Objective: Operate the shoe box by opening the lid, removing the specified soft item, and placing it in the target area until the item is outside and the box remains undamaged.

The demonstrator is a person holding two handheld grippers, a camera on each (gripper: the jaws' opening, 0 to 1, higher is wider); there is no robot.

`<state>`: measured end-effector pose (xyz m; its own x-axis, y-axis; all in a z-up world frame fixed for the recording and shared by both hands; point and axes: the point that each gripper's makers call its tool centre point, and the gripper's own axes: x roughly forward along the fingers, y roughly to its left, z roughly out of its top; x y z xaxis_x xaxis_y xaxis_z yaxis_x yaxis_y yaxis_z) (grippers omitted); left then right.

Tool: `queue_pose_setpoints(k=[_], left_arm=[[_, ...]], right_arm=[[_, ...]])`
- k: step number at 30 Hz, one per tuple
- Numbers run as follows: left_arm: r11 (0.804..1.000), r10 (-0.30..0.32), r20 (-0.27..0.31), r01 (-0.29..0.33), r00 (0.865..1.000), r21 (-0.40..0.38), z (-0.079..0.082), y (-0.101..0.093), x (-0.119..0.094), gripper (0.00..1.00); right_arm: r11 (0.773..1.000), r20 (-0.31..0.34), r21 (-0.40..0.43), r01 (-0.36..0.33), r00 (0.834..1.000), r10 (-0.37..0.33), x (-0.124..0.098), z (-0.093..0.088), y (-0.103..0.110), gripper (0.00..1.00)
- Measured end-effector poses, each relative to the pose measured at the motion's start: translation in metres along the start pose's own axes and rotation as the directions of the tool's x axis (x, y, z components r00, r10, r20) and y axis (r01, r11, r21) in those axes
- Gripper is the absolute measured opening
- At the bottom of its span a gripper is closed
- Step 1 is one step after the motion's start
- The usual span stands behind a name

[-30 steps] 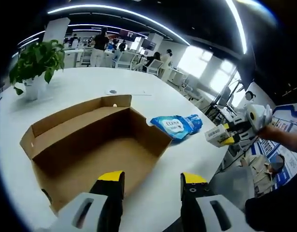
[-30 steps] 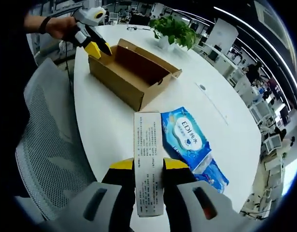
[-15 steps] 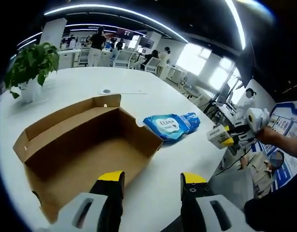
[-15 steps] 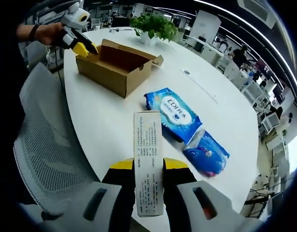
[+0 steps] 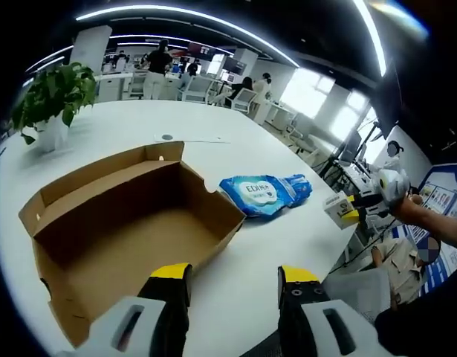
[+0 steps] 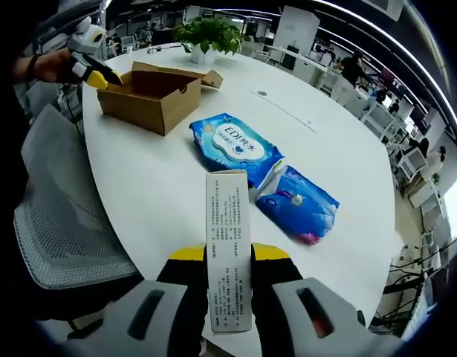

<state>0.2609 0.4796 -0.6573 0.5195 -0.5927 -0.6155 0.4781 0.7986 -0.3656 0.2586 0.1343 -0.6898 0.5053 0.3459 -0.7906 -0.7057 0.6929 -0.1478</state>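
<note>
The right gripper (image 6: 228, 256) has its jaws pinched on a slim white carton (image 6: 228, 245) printed with small text, held upright out over the near edge of the white desk (image 6: 161, 193). The left gripper (image 5: 234, 277) stands with jaws spread and nothing between them, just above the near wall of the open shoe box (image 5: 131, 223), whose inside looks bare.

The box sits toward one end of the desk, lid flap folded back — walls look uncrushed. Two soft wipe packs lie on the bare desktop well apart from it: a blue wipe pack (image 6: 235, 146) nearer the box and a second blue pack (image 6: 296, 208) touching its far end. A potted plant (image 5: 53, 93) stands near the far edge beyond the box; a mesh chair (image 6: 61, 223) is drawn up at the near edge.

Step in hand, as judged: set the carton down in the target area, presumably beside the packs.
- Bring it over bare desktop, clear of the edge — not over the packs.
- Lower until its bottom end or broad face is supported before parting the jaws; a tall narrow carton released upright is likely to topple.
- Keep the left gripper off the cardboard wall to avoid denting it.
</note>
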Motion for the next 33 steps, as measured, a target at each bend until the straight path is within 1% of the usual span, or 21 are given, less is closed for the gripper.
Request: queue_pose_setpoints(k=[5,8,11,12,14,17,22,27,33], left_arm=[[0.999,0.032,0.017,-0.032,0.999,-0.030,0.000,0.000,-0.001,0.47],[0.998,0.051,0.025,-0.050,0.998,-0.046,-0.001,0.000,-0.001,0.47],[0.995,0.074,0.038,-0.071,0.997,-0.076,-0.004,0.002,-0.001,0.48],[0.994,0.077,0.040,-0.074,0.996,-0.083,-0.005,0.002,-0.001,0.48],[0.992,0.086,0.040,-0.082,0.996,-0.093,-0.008,0.003,-0.001,0.48],[0.988,0.105,0.045,-0.100,0.993,-0.116,-0.013,0.005,-0.003,0.48],[0.980,0.139,0.060,-0.128,0.989,-0.150,-0.017,0.011,-0.008,0.48],[0.972,0.170,0.076,-0.154,0.983,-0.180,-0.020,0.015,-0.016,0.48],[0.958,0.211,0.091,-0.187,0.973,-0.219,-0.026,0.022,-0.028,0.48]], right_arm=[[1.000,0.005,0.025,0.006,1.000,-0.007,0.001,-0.004,-0.027,0.18],[1.000,0.009,0.029,0.008,1.000,-0.008,0.003,-0.003,-0.043,0.18],[1.000,0.012,0.018,0.010,1.000,-0.010,0.004,0.003,-0.061,0.18],[1.000,0.014,0.016,0.013,1.000,-0.013,0.006,0.006,-0.071,0.18],[1.000,0.016,0.012,0.016,1.000,-0.017,0.007,0.011,-0.083,0.18],[1.000,0.019,-0.004,0.025,1.000,-0.025,0.010,0.023,-0.109,0.18],[0.999,0.022,-0.037,0.036,0.999,-0.035,0.018,0.043,-0.141,0.18],[0.996,0.016,-0.083,0.032,0.999,-0.030,0.026,0.065,-0.157,0.18],[0.992,0.009,-0.122,0.021,1.000,-0.020,0.039,0.083,-0.166,0.18]])
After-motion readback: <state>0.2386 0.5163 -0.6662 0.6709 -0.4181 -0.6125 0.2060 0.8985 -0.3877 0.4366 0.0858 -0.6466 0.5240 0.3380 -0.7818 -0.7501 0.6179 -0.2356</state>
